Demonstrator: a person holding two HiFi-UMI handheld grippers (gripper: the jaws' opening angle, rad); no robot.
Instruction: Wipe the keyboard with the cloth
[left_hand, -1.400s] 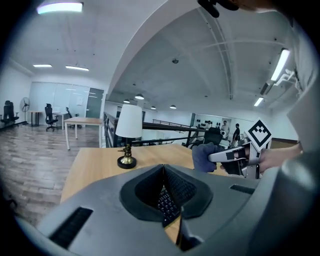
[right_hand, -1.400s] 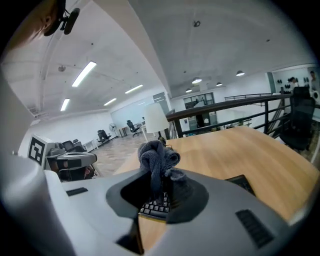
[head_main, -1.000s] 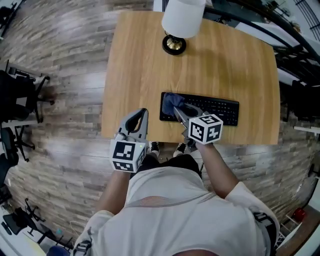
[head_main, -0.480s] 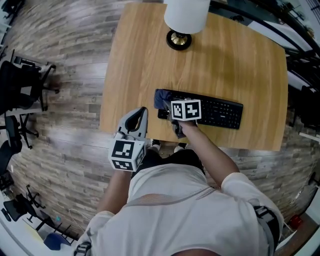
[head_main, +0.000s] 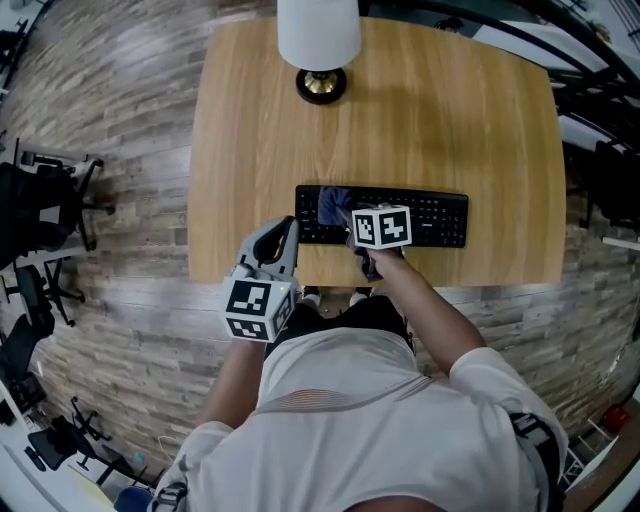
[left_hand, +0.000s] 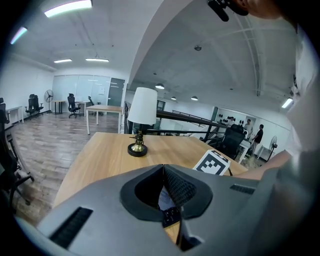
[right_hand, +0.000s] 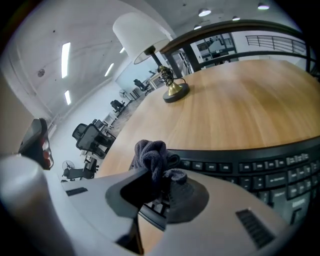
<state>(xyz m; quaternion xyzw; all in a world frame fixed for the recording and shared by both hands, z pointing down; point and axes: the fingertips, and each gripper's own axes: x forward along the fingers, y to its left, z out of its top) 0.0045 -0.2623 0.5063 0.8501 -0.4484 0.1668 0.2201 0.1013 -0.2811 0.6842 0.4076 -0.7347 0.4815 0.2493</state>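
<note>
Shifted slightly rightward: our right tool (head_main: 352, 214) pinching cloth (head_main: 333, 205) on keyboard (head_main: 440, 220); left tool (head_main: 284, 229) pressed together, idle; most keys right of the tool remain, we judge.

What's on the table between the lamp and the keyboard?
Nothing: in the head view, the stretch of table between the lamp and the keyboard is bare wood.

The table (head_main: 450, 130) is smooth, matt wood. The cloth (right_hand: 151, 154) looks soft and nubbly, the keyboard (right_hand: 260, 167) is matt black plastic, and the lamp base (head_main: 321, 86) is shiny metal.
</note>
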